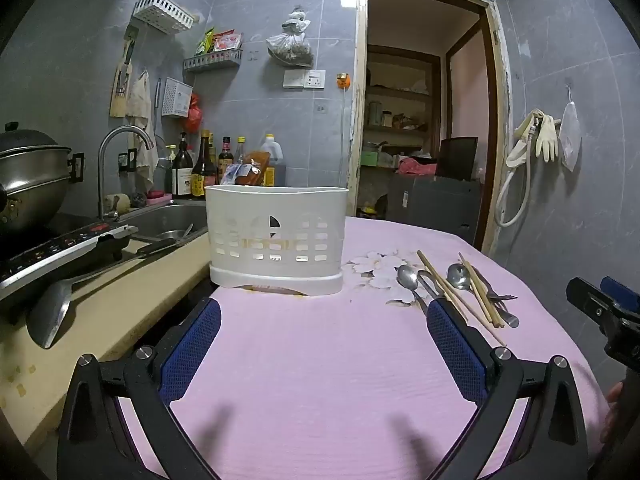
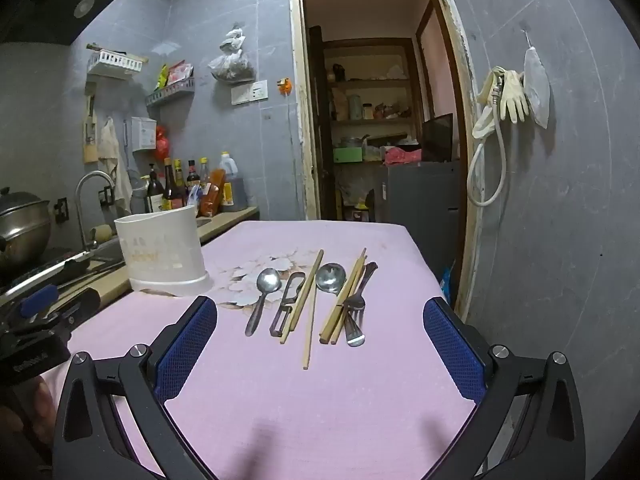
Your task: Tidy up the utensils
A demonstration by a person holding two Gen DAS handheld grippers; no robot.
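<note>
While spread to full width above the near edge of the pink tablecloth (image 2: 280, 400), left gripper (image 1: 324, 320) and right gripper (image 2: 320, 316) both empty, blue pads clear of everything. Just beyond the right gripper's tips, loose utensils in a row toward the cloth's right side: spoon (image 2: 264, 284), peeler (image 2: 289, 300), long chopsticks (image 2: 310, 312), ladle-like round spoon (image 2: 330, 277), a second pair of chopsticks (image 2: 346, 300), dark fork (image 2: 358, 300) overlapping them. From the left wrist view, same row lying beside and past the right-hand finger (image 1: 456, 344), well apart from the left-hand one. Bare cloth between both pairs of fingers and in front of the row. Farther back, white slotted utensil holder (image 1: 276, 236) upright at the cloth's far left corner, hard against the counter (image 1: 120, 300) with its sink (image 1: 168, 220). Beyond the far edge, open doorway (image 2: 380, 120).
</note>
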